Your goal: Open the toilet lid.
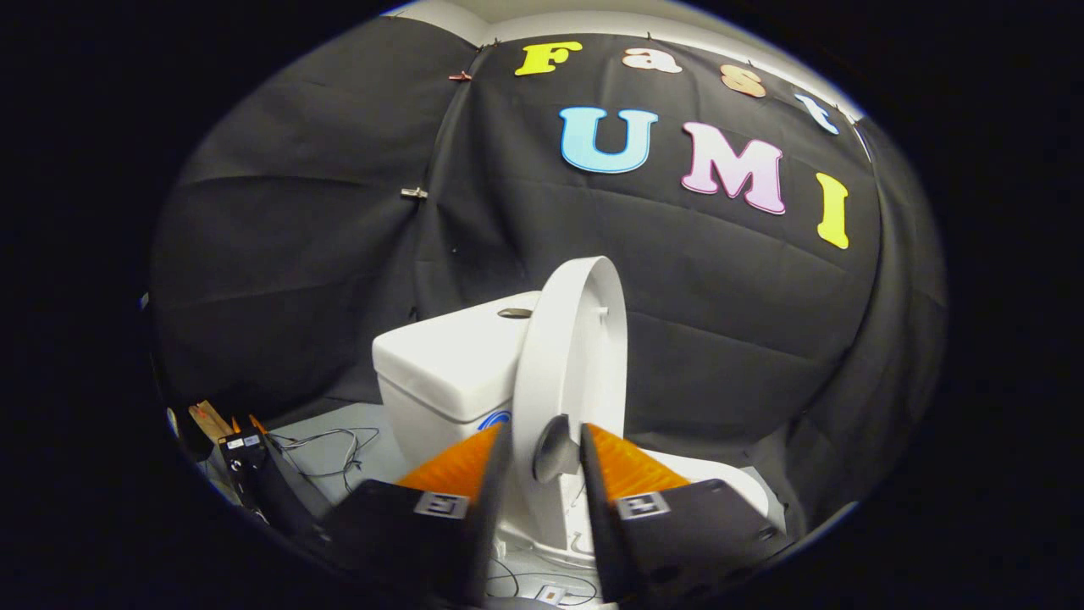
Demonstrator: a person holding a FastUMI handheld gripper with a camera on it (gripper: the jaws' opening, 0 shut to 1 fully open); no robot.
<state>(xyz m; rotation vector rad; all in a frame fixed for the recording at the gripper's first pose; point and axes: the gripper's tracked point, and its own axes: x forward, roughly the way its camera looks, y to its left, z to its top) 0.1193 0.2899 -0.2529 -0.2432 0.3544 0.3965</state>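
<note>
Booth: black cloth (339, 254) is hanging as the wall all around, pinned at a seam by small clips (414, 193), with a pale strip of ceiling showing above it.
Floor: a light grey floor (330, 453) is lying under the toilet, with thin loose cables (339, 440) trailing across it.
Toilet tank: a white tank (445, 368) is standing against the cloth, with a dark oval flush button (514, 313) sitting on its top.
Toilet lid: the white toilet lid (576, 356) is standing raised, close to upright and seen nearly edge-on, its top edge leaning toward the tank just behind it.
Lid bumper: a small round bumper (555, 449) on the lid's face is sitting between the two fingers.
Hand-held gripper: the hand-held gripper (546, 453) is reaching at the lower part of the lid; its fingers are flanking the lid's edge with a narrow gap, and whether both are pressing on it I cannot tell.
Bowl: the white bowl rim (720, 479) is showing beyond the right finger.
Writing: a blue mark (494, 419) on the tank's front is partly hidden and unreadable.
Side clutter: a dark device (246, 457) is sitting on the floor well left of the tank.
</note>
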